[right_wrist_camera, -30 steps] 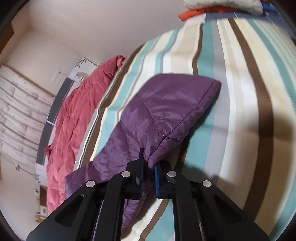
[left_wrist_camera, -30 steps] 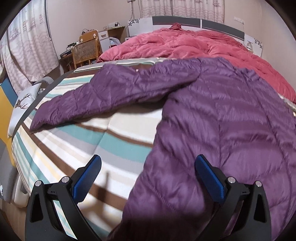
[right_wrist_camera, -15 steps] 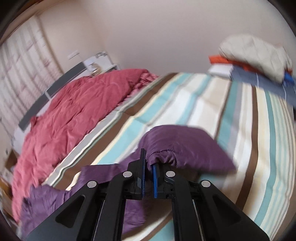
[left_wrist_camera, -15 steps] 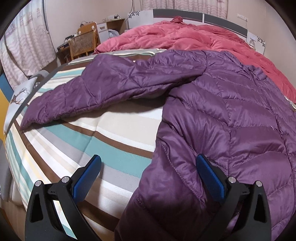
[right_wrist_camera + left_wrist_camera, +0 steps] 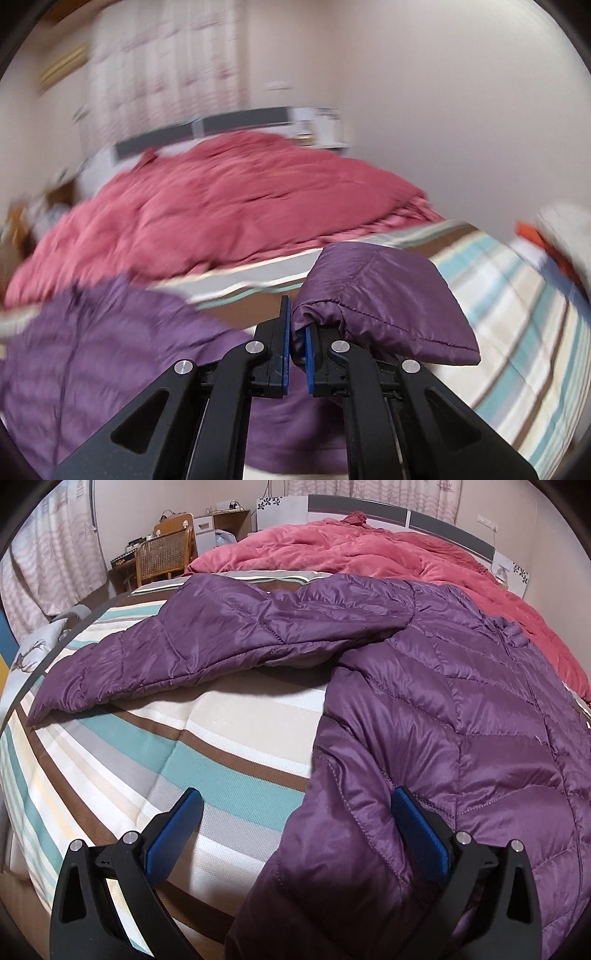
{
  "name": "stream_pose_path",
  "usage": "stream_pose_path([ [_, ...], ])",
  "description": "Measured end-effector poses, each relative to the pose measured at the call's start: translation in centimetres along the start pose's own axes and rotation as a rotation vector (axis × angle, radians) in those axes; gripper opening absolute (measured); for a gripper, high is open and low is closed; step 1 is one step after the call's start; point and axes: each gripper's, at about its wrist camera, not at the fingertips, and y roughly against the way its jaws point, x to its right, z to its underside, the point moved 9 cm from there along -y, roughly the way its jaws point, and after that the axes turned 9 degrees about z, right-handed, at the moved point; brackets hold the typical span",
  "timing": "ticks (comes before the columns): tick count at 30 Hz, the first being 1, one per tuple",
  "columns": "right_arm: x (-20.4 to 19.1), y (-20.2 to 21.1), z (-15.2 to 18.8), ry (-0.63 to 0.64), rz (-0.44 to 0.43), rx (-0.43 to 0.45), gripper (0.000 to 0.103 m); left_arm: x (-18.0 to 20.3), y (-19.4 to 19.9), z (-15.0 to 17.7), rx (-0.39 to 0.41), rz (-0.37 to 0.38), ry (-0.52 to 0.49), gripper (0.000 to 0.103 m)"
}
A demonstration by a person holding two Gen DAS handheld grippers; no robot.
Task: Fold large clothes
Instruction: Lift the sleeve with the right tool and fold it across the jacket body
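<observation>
The sleeve cuff (image 5: 384, 306) is clamped in the right gripper (image 5: 297, 341) and should be laid flat across the purple jacket (image 5: 461, 738) on the striped bed (image 5: 184, 746), while the left gripper (image 5: 295, 834) is held wide at the near hem.

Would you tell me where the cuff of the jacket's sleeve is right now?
In the right wrist view, the cuff is pinched in the right gripper, lifted above the striped bedsheet, in front of the pink quilt.

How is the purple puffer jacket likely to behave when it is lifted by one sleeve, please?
The purple jacket is probably floppy: its sleeve bends limply from the shut right tongs. Its glossy shell looks slippery, and its puffy quilting suggests lightness.
</observation>
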Motion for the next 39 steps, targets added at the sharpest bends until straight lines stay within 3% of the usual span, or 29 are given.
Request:
stream_pose_path([
  [7, -11.3, 2.3, 3.5, 0.342, -0.089, 0.072, 0.007, 0.0, 0.0, 0.0, 0.001, -0.002, -0.002, 0.101],
  [14, -19.0, 5.2, 6.9, 0.683, -0.143, 0.204, 0.007, 0.1, 0.0, 0.0, 0.001, -0.001, -0.002, 0.101],
  [21, -22.4, 6.8, 12.0, 0.982, -0.196, 0.286, 0.007, 0.1, 0.0, 0.0, -0.002, 0.001, 0.000, 0.101],
  [25, -23.1, 7.6, 14.0, 1.082, -0.242, 0.302, 0.007, 0.0, 0.1, 0.0, -0.003, 0.000, 0.000, 0.101],
  [31, -23.7, 8.4, 15.8, 1.236, -0.217, 0.378, 0.007, 0.5, 1.3, -0.6, 0.006, 0.011, -0.019, 0.101],
  [34, -24.2, 9.3, 16.6, 1.348, -0.168, 0.468, 0.007, 0.6, 2.2, -1.1, 0.035, 0.013, -0.028, 0.101],
  [37, -25.4, 11.2, 18.0, 1.551, -0.078, 0.664, 0.007, 0.0, 2.7, -1.3, 0.053, -0.001, -0.007, 0.101],
  [39, -25.6, 11.7, 18.4, 1.610, -0.047, 0.719, 0.008, -0.3, 2.9, -1.4, 0.049, -0.001, 0.018, 0.101],
])
